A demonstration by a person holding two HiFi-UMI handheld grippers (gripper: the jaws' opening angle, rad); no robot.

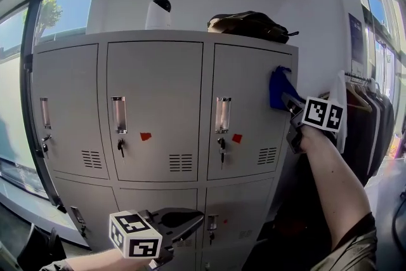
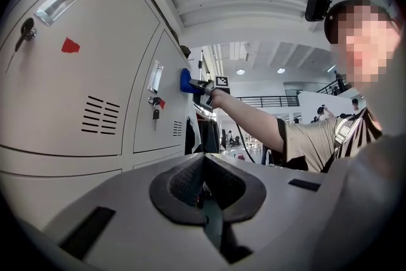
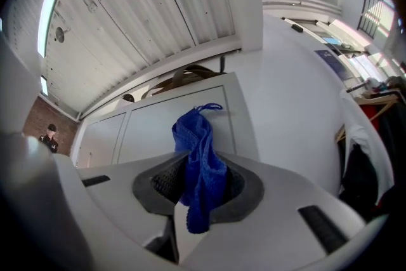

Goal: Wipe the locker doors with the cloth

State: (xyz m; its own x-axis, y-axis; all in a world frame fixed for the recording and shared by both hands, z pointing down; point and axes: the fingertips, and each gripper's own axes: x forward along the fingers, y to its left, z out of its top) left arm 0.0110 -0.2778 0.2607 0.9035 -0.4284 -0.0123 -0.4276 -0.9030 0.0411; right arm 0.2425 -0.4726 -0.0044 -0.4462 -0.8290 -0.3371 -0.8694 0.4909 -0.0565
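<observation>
A grey bank of lockers [image 1: 152, 111] fills the head view, with doors in rows. My right gripper [image 1: 285, 98] is shut on a blue cloth [image 1: 278, 87], pressing it against the upper right part of the top right locker door [image 1: 247, 117]. The right gripper view shows that blue cloth [image 3: 200, 168] bunched between the jaws, against the door [image 3: 171, 130]. My left gripper [image 1: 190, 220] hangs low in front of the lower row, shut with nothing in it. From the left gripper view the closed jaws [image 2: 203, 190] point along the lockers toward the distant cloth [image 2: 185, 80].
A white dome device [image 1: 158, 13] and a dark bag [image 1: 250, 25] sit on top of the lockers. Clothes hang on a rack [image 1: 368, 111] at the right, close to my right arm. A large window [image 1: 25, 73] is on the left. Keys hang in the door locks [image 1: 221, 144].
</observation>
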